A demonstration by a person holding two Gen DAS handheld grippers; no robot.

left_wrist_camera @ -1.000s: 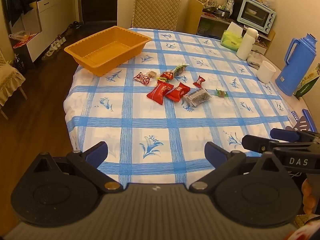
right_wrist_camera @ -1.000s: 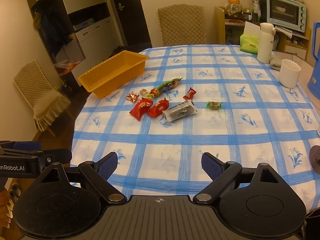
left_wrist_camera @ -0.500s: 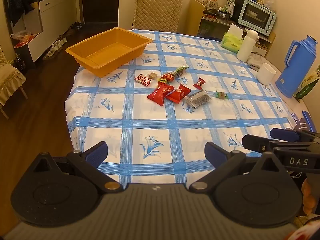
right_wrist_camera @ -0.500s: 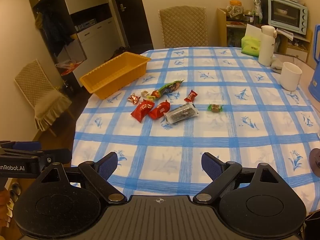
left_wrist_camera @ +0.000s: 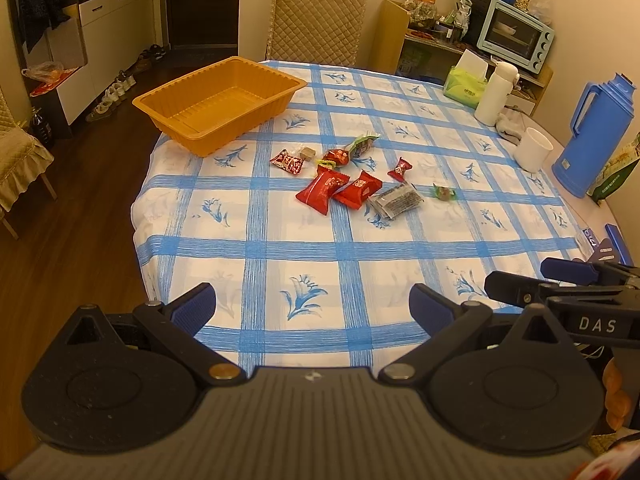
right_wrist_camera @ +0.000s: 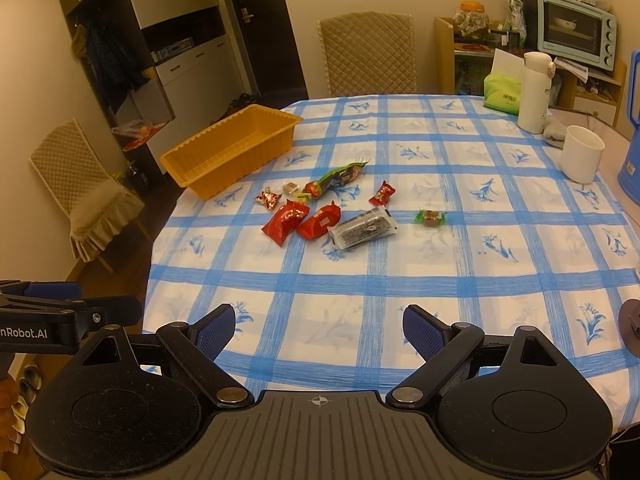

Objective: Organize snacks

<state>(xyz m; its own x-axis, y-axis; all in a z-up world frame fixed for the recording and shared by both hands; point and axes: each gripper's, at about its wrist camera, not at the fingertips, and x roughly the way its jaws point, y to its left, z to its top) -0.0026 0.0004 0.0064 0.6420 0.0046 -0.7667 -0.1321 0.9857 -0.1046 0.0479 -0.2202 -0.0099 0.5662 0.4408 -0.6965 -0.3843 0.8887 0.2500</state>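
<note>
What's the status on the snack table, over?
Left claw open, empty. Right claw open, empty. Snacks loose on the tablecloth, orange tray empty. Nothing blocking the path.

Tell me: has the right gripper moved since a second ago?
Yes. The right gripper has eased forward and slightly left: in its own view the orange tray and snacks sit lower and further right than before.

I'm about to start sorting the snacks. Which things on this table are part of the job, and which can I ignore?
Job items:
- orange tray, empty
- two red packets
- clear dark-filled packet
- green long wrapper
- small wrapped candies

Ignore:
- white mug
- white flask
- blue jug
- tissue pack

Both grippers, left gripper and right gripper, are open, holding nothing.
</note>
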